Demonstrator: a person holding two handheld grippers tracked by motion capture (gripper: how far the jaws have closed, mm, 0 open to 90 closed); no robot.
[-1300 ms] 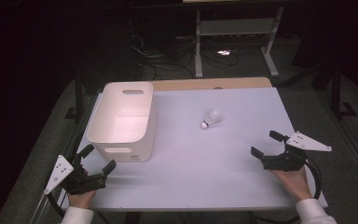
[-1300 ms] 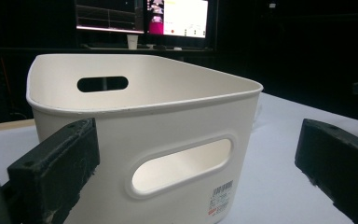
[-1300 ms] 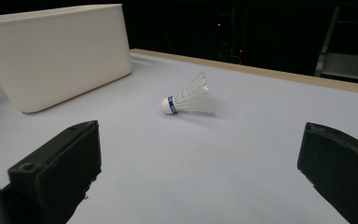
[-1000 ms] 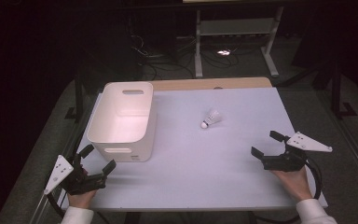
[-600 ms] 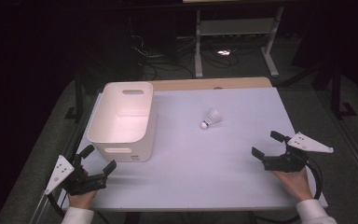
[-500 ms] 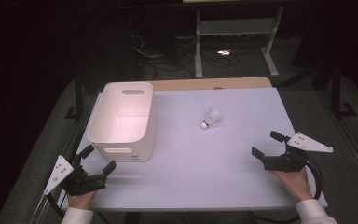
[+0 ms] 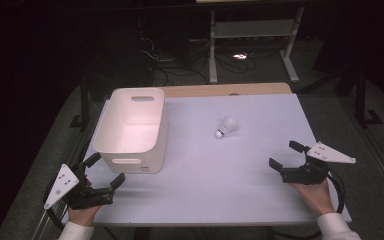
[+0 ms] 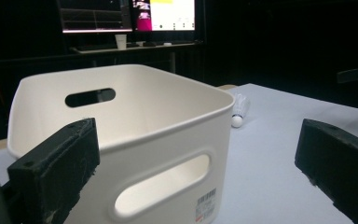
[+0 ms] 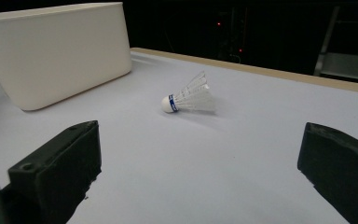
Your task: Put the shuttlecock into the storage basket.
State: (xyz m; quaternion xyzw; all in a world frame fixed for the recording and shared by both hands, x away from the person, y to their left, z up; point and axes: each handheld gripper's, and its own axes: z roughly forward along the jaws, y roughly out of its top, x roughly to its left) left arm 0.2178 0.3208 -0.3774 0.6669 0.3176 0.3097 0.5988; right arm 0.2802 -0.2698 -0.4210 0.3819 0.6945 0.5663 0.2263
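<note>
A white shuttlecock (image 7: 226, 126) lies on its side near the middle of the white table (image 7: 220, 175), its cork toward the near left; it shows closer in the right gripper view (image 9: 189, 99) and behind the bin's corner in the left gripper view (image 8: 239, 110). A white plastic bin (image 7: 132, 129) with handle slots stands at the left, empty inside as far as I see. My left gripper (image 7: 104, 168) rests open at the near left corner, just in front of the bin (image 8: 121, 154). My right gripper (image 7: 285, 155) rests open at the near right, pointed at the shuttlecock, with nothing between its jaws.
A wooden strip (image 7: 230, 89) runs along the table's far edge. Beyond it stand a metal rack (image 7: 252, 35) and cables on a dark floor. Monitors (image 8: 130, 14) glow on a far desk in the left gripper view.
</note>
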